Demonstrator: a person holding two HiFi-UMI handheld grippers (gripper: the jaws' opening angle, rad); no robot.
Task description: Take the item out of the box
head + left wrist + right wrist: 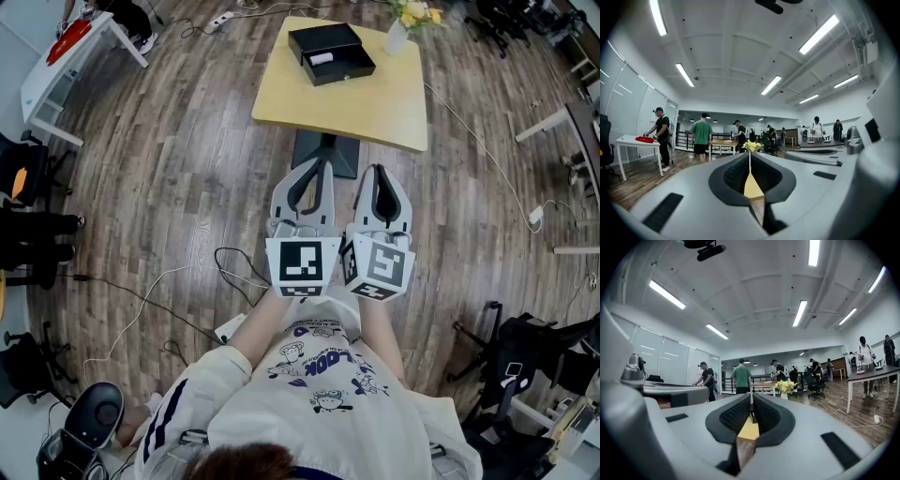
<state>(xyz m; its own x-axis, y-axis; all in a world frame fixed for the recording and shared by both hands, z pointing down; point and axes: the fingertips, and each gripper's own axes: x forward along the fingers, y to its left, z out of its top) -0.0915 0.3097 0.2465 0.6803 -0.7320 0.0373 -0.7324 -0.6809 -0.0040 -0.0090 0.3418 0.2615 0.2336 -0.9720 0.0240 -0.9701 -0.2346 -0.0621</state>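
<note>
The item [322, 58] – small, pale, too far off to identify – lies inside the open black box [342, 67] on the yellow table [375, 108], at the top centre of the head view. Its long axis seems to run roughly left to right in the frame, while the box sits skewed, upper left to lower right. A vase of yellow flowers [397, 36] stands just right of the box.

Both claws sit mid-frame, well short of the table. The left gripper [322, 167] is lined up almost directly below the box, and the right gripper [380, 172] is offset to the right. Each has its jaws pressed together on nothing – they will likely need to spread before reaching up-frame.
</note>
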